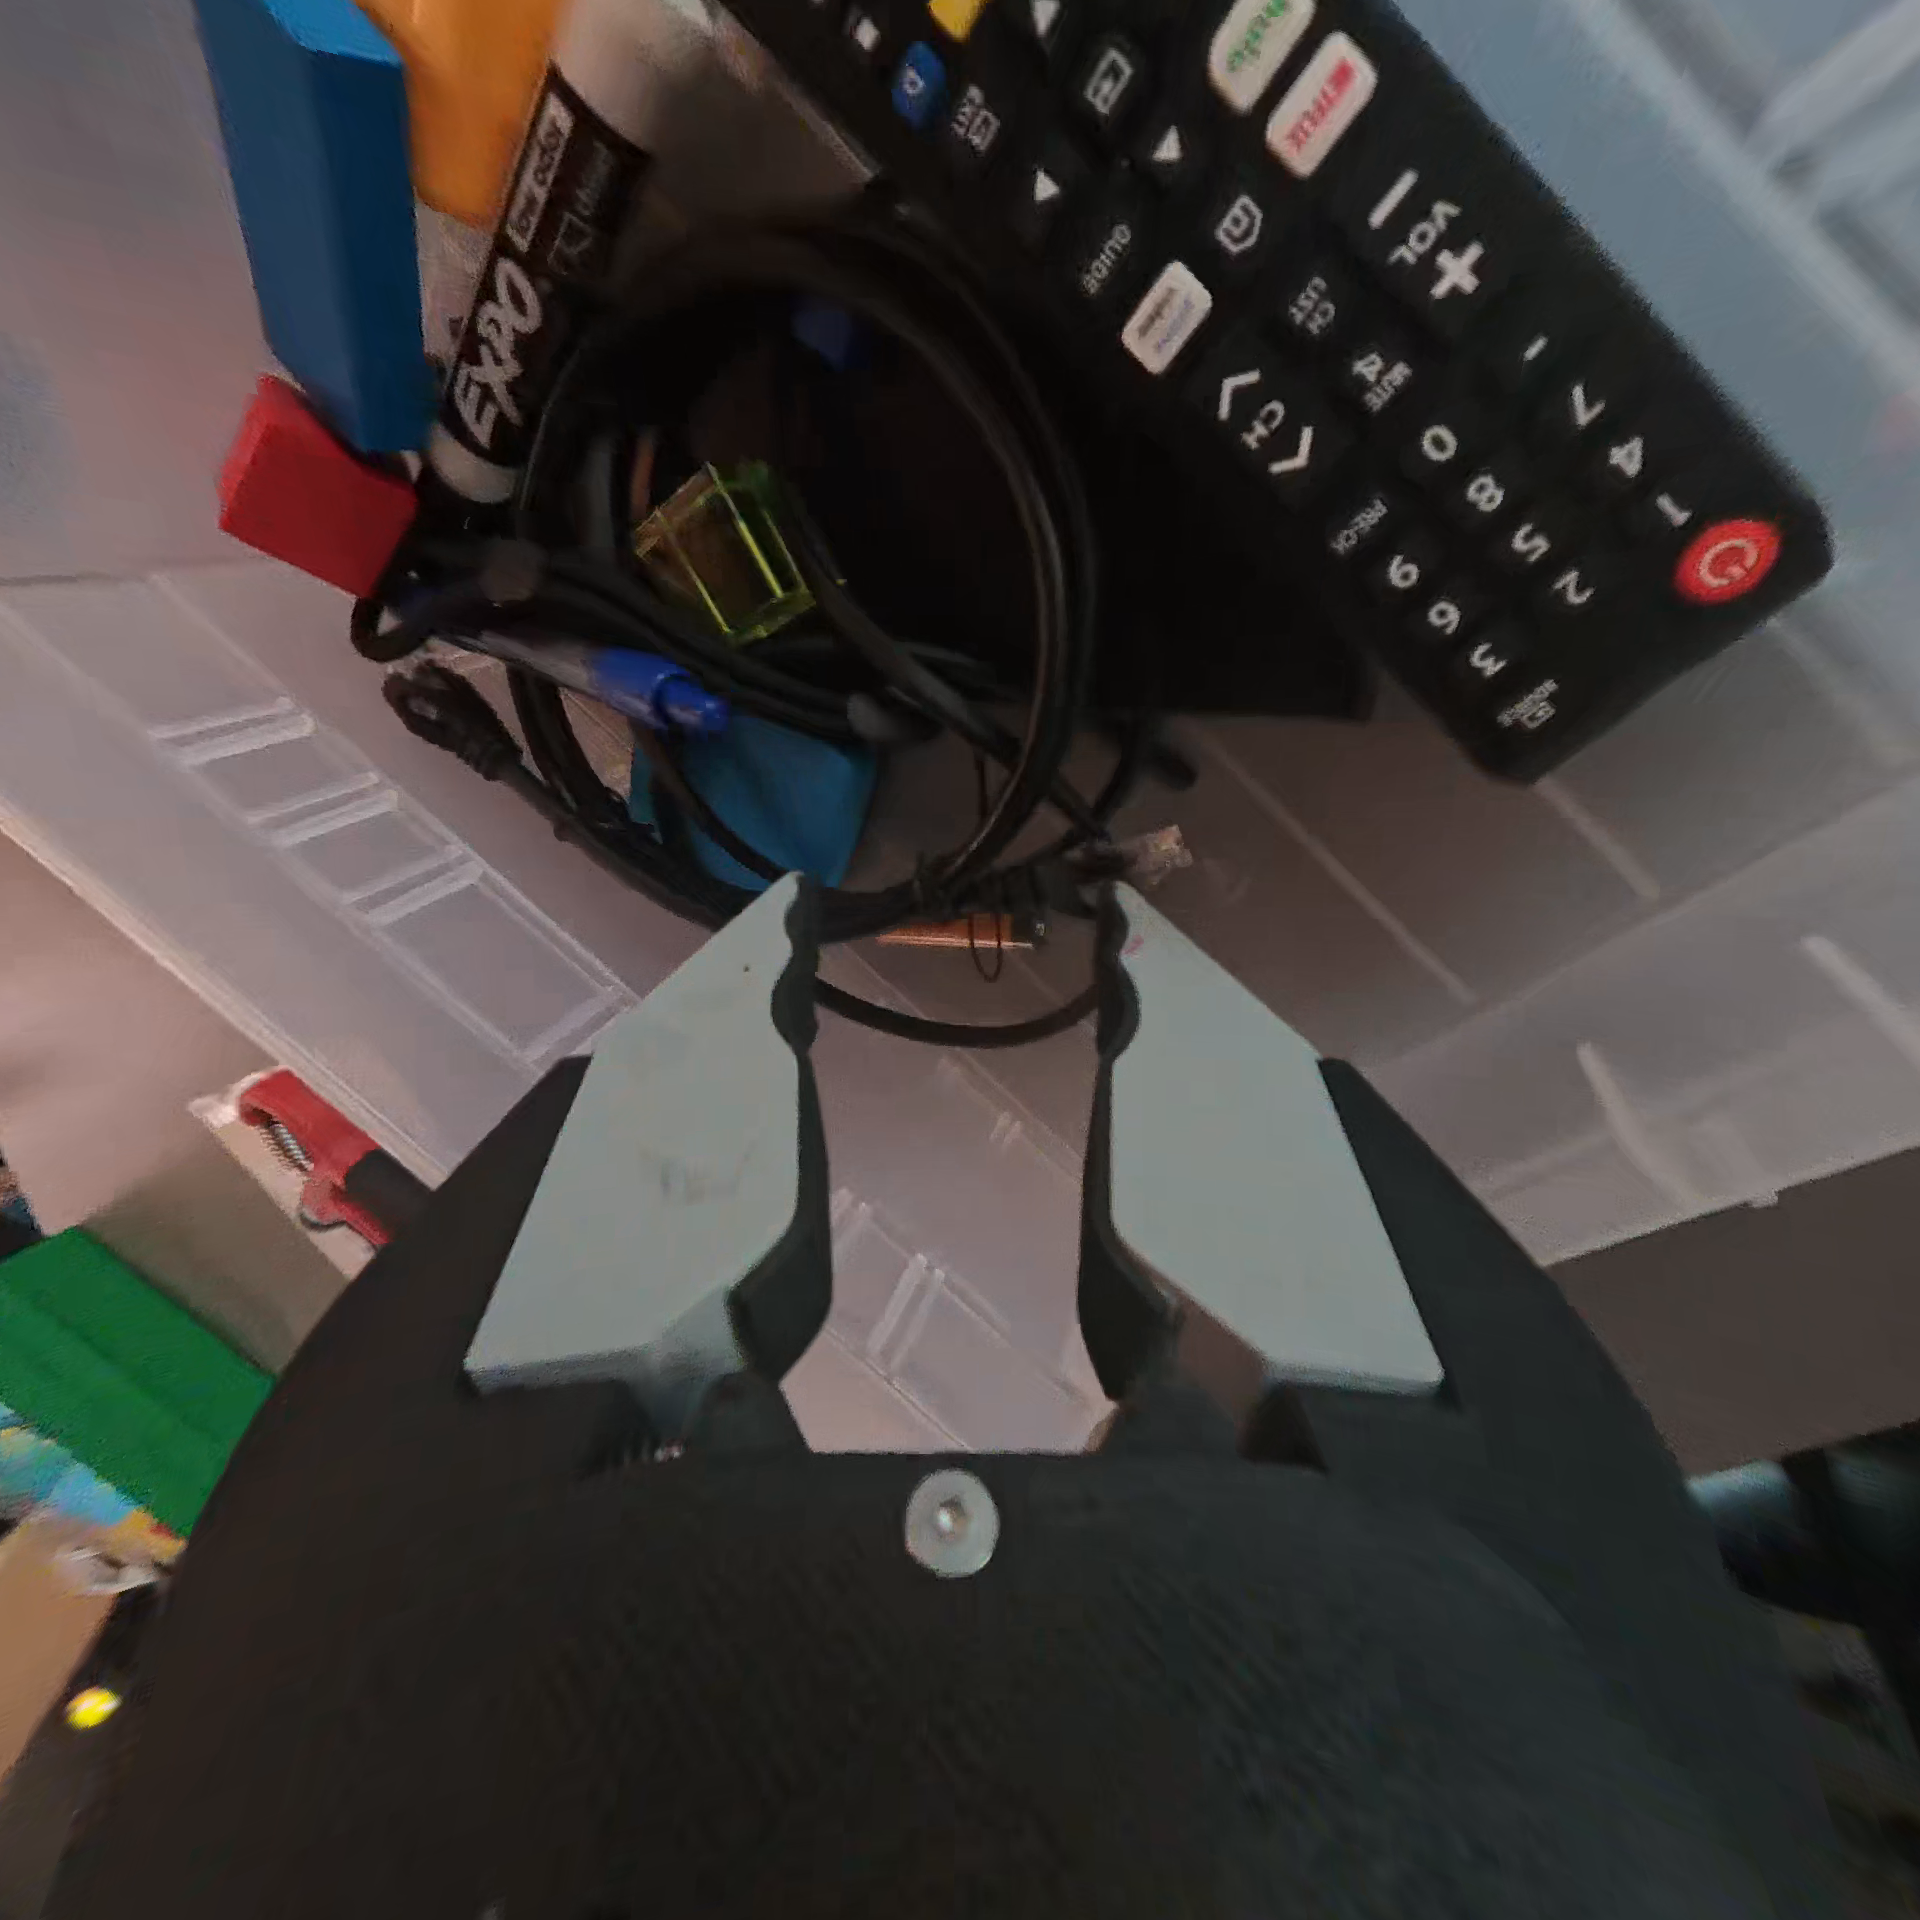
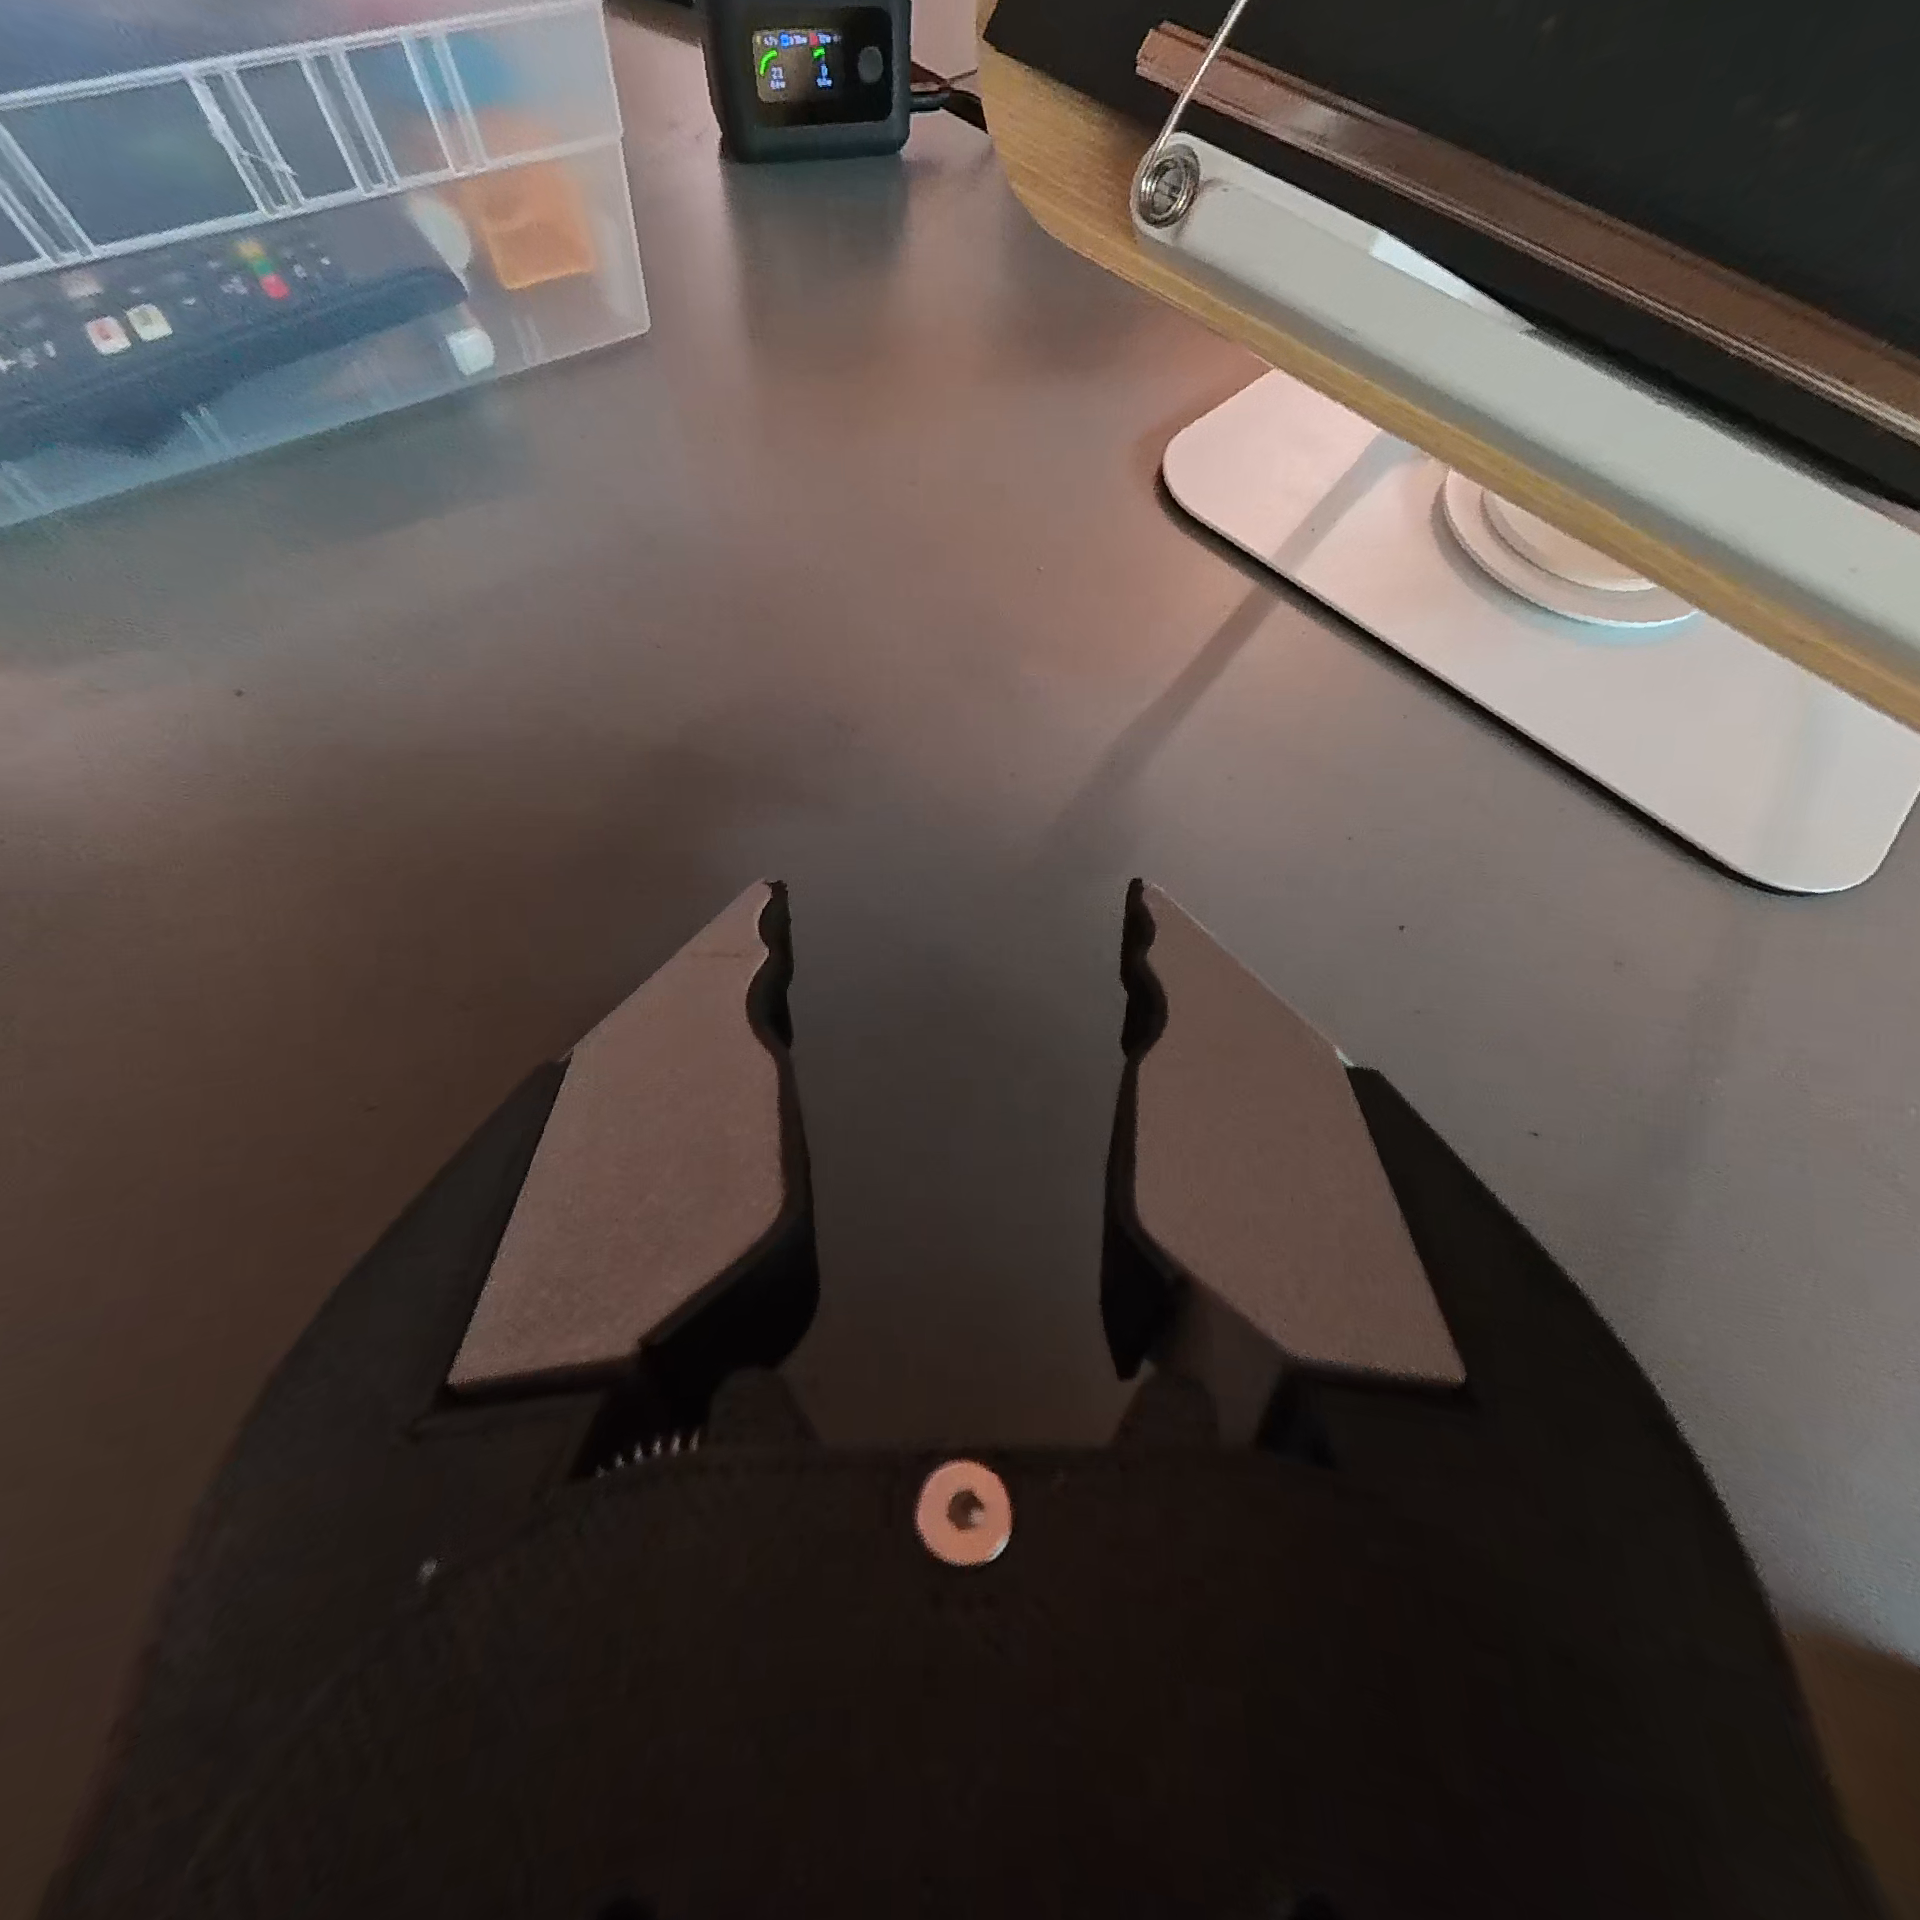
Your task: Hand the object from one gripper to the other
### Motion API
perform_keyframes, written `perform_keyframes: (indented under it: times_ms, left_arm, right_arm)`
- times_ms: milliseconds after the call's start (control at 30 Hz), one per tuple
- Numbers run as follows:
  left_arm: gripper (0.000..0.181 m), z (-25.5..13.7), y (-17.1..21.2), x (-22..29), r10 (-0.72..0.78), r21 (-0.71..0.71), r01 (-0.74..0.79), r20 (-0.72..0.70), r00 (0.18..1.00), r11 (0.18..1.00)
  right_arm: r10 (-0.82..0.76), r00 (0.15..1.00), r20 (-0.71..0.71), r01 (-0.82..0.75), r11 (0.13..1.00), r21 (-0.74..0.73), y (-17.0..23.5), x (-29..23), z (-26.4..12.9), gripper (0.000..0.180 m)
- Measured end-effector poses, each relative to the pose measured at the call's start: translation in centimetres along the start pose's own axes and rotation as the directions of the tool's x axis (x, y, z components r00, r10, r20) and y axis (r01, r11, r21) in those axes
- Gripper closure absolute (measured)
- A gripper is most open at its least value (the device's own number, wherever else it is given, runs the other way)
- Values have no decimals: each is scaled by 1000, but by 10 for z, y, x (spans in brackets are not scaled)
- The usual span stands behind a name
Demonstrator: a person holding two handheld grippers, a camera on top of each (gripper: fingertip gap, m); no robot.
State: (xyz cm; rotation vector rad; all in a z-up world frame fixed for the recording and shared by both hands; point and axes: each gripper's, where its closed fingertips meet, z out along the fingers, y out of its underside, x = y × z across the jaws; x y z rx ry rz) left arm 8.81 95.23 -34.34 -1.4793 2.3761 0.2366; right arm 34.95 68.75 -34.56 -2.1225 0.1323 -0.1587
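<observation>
Your left gripper (image 1: 956, 914) reaches into the clear plastic bin (image 1: 1558, 935), jaws set moderately apart around a loop of the coiled black cable (image 1: 997, 644), with nothing yet clamped. The coil, apparently the object to hand over, lies tangled with a blue pen (image 1: 655, 691), a translucent green block (image 1: 722, 551), a dry-erase marker (image 1: 520, 312) and a red block (image 1: 317, 488), just beside the black remote control (image 1: 1403, 343). If you close on one thin strand, the bundle may uncoil or drag those neighbours out. Your right gripper (image 2: 956, 925) hovers over the bare grey table (image 2: 520, 779), parted just as far and empty, the bin (image 2: 561, 260) sitting toward the far left corner.
</observation>
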Motion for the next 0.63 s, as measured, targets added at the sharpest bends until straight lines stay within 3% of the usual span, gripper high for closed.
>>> perform_keyframes:
  times_ms: [33, 267, 633]
  left_arm:
    - [131, 0, -2, 0, 23, 8, -23, 6, 1000, 1000]
    - [132, -2, 11, -8, 252, -97, -245, 70, 965, 965]
    - [134, -14, 33, -18, 263, -140, -248, 100, 960, 958]
  right_arm:
    - [2, 1000, 1, -2, 1000, 0, 0, 0, 0, 119]
    - [-12, 1000, -5, 12, 1000, -11, 1, -1, 1, 120]
    - [-1, 1000, -1, 1, 1000, -9, 1, 0, 1, 122]
